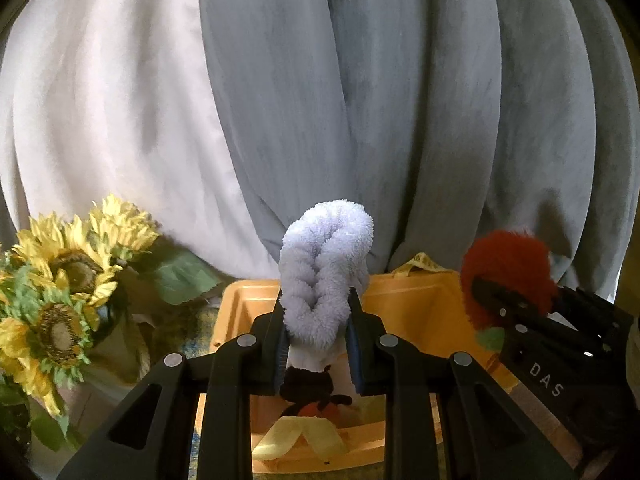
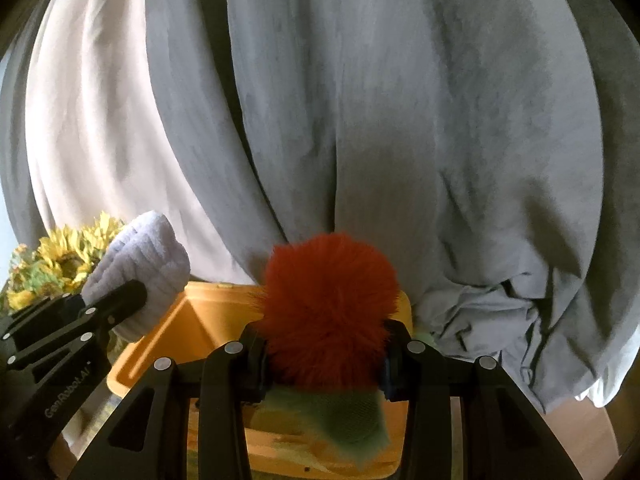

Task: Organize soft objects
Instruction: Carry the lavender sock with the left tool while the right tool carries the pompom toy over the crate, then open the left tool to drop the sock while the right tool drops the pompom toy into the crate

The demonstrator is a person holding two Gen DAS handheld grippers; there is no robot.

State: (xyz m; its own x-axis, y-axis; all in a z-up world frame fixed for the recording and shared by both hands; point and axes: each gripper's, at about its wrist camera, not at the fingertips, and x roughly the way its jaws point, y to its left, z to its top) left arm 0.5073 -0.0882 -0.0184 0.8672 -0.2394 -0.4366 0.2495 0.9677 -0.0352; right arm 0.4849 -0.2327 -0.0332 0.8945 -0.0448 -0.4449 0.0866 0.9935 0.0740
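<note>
My left gripper (image 1: 318,320) is shut on a fluffy pale blue plush (image 1: 326,256), held upright above an orange bin (image 1: 416,308). It also shows in the right wrist view (image 2: 140,264), where the left gripper (image 2: 120,304) is at the left. My right gripper (image 2: 326,356) is shut on a furry red plush (image 2: 330,304) with a green felt leaf (image 2: 348,420), held over the orange bin (image 2: 180,332). The red plush (image 1: 506,268) and right gripper (image 1: 504,300) show at the right of the left wrist view. A black and orange soft toy (image 1: 316,396) and a yellow ribbon (image 1: 300,438) lie in the bin.
Artificial sunflowers (image 1: 64,280) stand left of the bin, also in the right wrist view (image 2: 60,264). Grey and white curtains (image 1: 360,100) hang close behind. A bunched grey cloth (image 2: 500,328) lies right of the bin.
</note>
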